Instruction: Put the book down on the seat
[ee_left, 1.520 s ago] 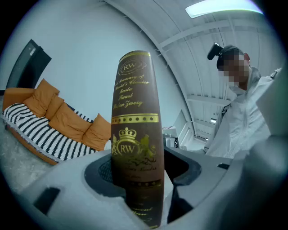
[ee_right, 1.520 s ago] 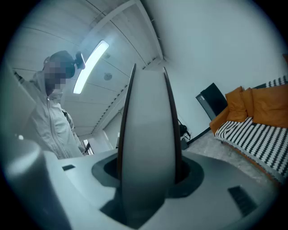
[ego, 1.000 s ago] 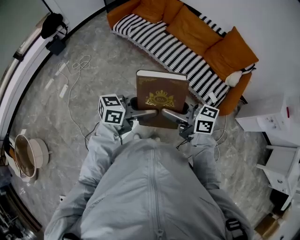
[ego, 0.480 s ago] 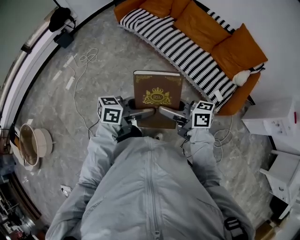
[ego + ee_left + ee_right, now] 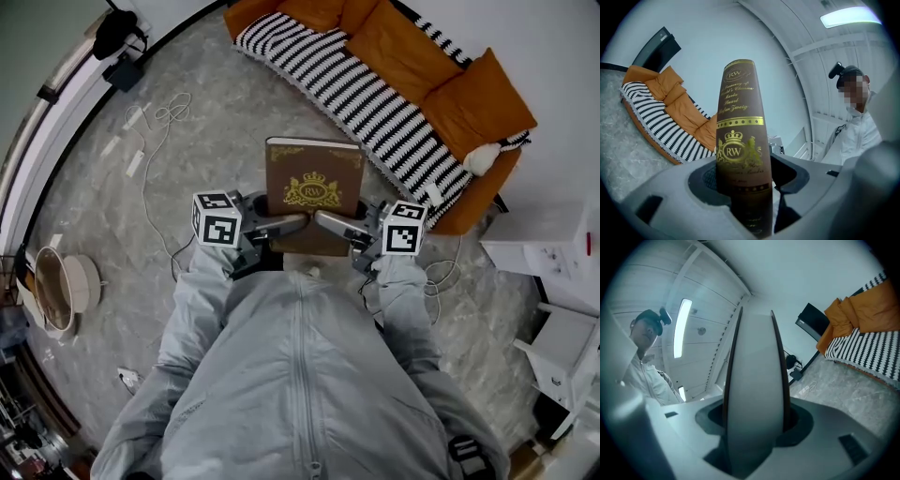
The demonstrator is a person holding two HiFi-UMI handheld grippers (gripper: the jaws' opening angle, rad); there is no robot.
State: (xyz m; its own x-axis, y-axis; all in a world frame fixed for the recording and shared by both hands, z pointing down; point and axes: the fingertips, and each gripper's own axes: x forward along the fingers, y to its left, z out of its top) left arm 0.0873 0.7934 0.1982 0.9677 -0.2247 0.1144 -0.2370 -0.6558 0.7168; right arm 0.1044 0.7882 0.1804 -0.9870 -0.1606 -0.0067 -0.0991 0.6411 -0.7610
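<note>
A thick brown book [image 5: 314, 192] with a gold crest is held flat in front of the person, above the marble floor. My left gripper [image 5: 289, 224] is shut on its near left part, with the gold-lettered spine [image 5: 739, 140] standing between the jaws in the left gripper view. My right gripper [image 5: 330, 222] is shut on the near right part, where the pale page edge [image 5: 754, 390] fills the gap between the jaws. The seat is an orange sofa [image 5: 427, 70] with a black-and-white striped blanket [image 5: 356, 89], beyond the book at the upper right.
A white plush thing [image 5: 481, 157] lies at the sofa's right end. White cables [image 5: 155, 131] trail over the floor at left. White furniture [image 5: 544, 244] stands at right, a round wicker basket [image 5: 56, 291] at far left, a black bag [image 5: 117, 28] by the wall.
Both grippers keep the same hold on the book. The view has shifted a little, so the sofa sits slightly further up and right than one second ago.
</note>
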